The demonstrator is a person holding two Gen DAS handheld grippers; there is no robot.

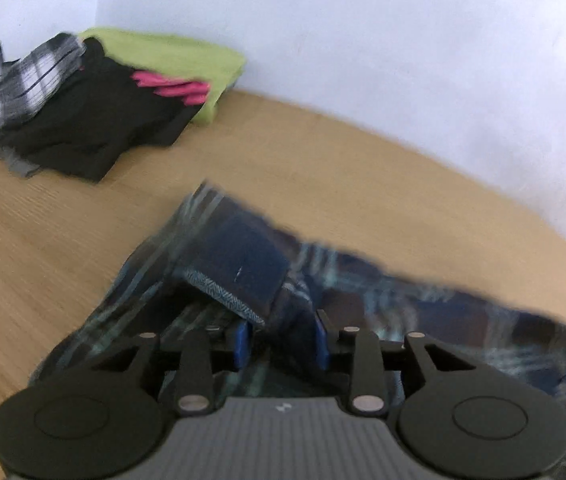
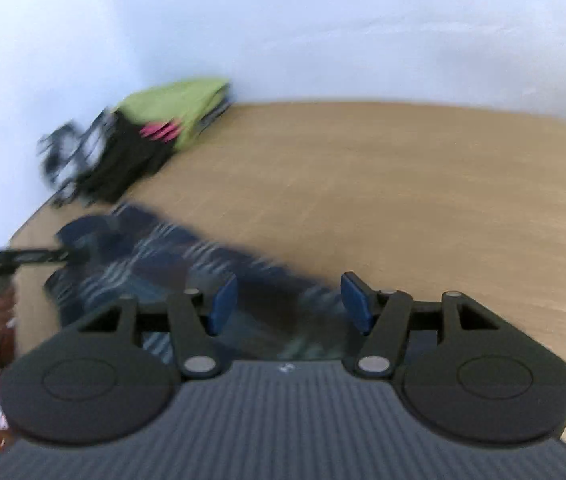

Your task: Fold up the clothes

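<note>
Blurred plaid garment point(image 1: 363, 280), left claw point(image 1: 283, 344) grip unclear, right claw point(image 2: 289, 304) agape

Both wrist cameras look low and close across the wooden table point(image 1: 323, 160), sharing the plaid garment point(image 1: 423, 300) and far clothes pile point(image 2: 143, 136).

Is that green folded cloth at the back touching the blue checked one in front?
Apart. The left wrist view shows bare wooden table between the green cloth by the wall and the blue plaid garment near the left gripper.
</note>
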